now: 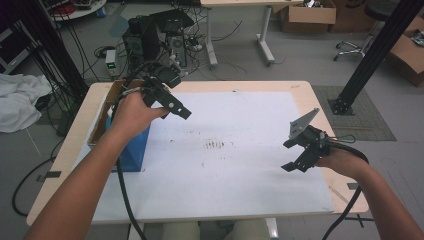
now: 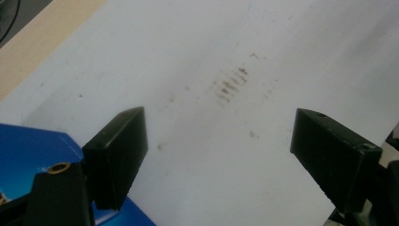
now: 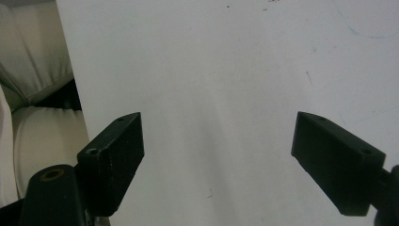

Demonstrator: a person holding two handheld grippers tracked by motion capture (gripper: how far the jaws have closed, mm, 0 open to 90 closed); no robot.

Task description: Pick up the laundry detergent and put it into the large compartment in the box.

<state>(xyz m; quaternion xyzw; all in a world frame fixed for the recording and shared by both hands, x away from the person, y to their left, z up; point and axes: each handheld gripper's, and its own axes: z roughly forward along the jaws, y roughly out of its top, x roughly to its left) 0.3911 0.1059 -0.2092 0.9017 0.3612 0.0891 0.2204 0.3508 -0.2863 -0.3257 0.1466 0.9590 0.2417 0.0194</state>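
Hovering near the table's left edge, the left gripper (image 1: 176,102) stood released just beside the blue box (image 1: 134,150); the right gripper (image 1: 299,155), also released, hung near the right edge. Nothing looked grasped yet; all handling remained.

- Legible text, labels, brands, nos.: none in any view.
- Blue box (image 1: 131,150) (left edge of table, by left hand): no print readable at this res.
- White sheet (image 1: 240,170): brown smudges and pen marks only, no lettering.
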